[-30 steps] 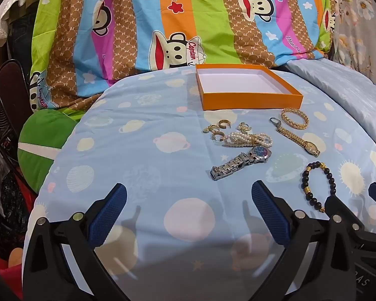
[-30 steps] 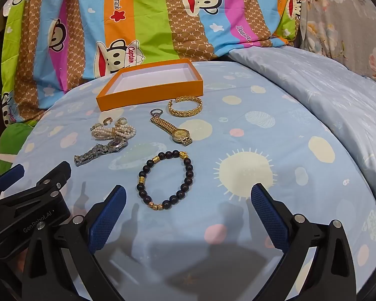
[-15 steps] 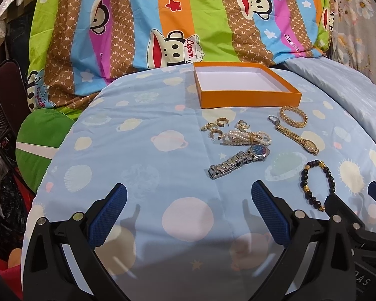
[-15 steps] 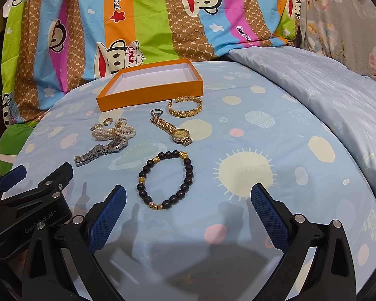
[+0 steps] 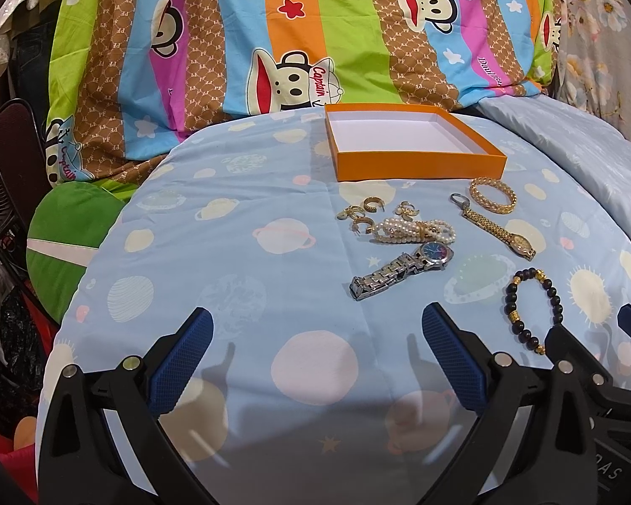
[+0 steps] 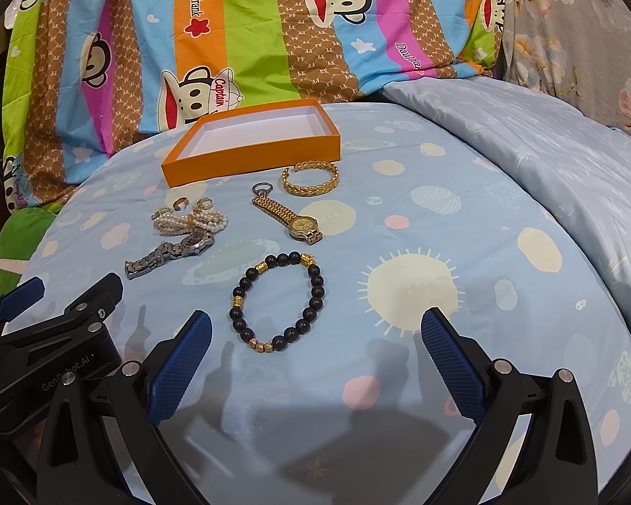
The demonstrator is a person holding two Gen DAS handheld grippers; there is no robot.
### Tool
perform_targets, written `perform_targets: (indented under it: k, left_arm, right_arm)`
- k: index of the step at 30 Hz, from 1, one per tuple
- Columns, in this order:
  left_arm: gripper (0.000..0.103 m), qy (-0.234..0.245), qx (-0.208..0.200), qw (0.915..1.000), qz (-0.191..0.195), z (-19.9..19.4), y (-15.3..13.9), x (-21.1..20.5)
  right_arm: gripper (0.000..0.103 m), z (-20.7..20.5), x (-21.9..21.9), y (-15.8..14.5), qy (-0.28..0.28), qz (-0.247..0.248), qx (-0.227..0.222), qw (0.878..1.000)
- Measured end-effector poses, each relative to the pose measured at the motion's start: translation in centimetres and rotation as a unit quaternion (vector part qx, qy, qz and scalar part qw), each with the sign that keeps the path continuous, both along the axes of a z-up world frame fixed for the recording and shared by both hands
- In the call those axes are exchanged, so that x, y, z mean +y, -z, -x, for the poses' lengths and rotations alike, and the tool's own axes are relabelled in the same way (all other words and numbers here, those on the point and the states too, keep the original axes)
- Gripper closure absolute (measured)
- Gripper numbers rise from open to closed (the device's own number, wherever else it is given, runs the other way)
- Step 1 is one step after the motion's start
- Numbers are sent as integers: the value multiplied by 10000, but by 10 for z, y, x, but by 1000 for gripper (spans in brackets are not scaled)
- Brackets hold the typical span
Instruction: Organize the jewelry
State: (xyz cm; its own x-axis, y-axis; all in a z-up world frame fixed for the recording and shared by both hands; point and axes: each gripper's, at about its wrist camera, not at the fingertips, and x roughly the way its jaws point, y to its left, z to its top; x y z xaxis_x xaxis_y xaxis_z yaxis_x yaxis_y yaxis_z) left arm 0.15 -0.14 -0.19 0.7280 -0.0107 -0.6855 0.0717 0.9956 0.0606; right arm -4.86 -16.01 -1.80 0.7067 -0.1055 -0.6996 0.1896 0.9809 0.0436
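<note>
Both grippers, left gripper (image 5: 315,362) and right gripper (image 6: 315,362), stay wide and hold nothing. Almost nothing has changed since a second ago; we only drifted a little. All jewelry lies on the bed, beaded bracelet (image 6: 278,302) nearest; the orange box (image 6: 252,143) is empty, so the sorting has not started.

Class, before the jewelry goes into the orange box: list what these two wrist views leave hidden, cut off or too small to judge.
- Black bead bracelet: left view, its lower end is covered by the right gripper.
- Gold earrings: both views, too small to count.
- Pearl strand: right view, bunched; its clasp is unreadable.
- Gold watch dial: too small to read.
</note>
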Motion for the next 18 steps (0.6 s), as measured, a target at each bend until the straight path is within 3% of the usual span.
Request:
perform_targets:
  k: [18]
  left_arm:
    - [6,1,2,10000,-4,0,0,0]
  right_arm:
    - [5,0,0,2,-5,-4,3,10000]
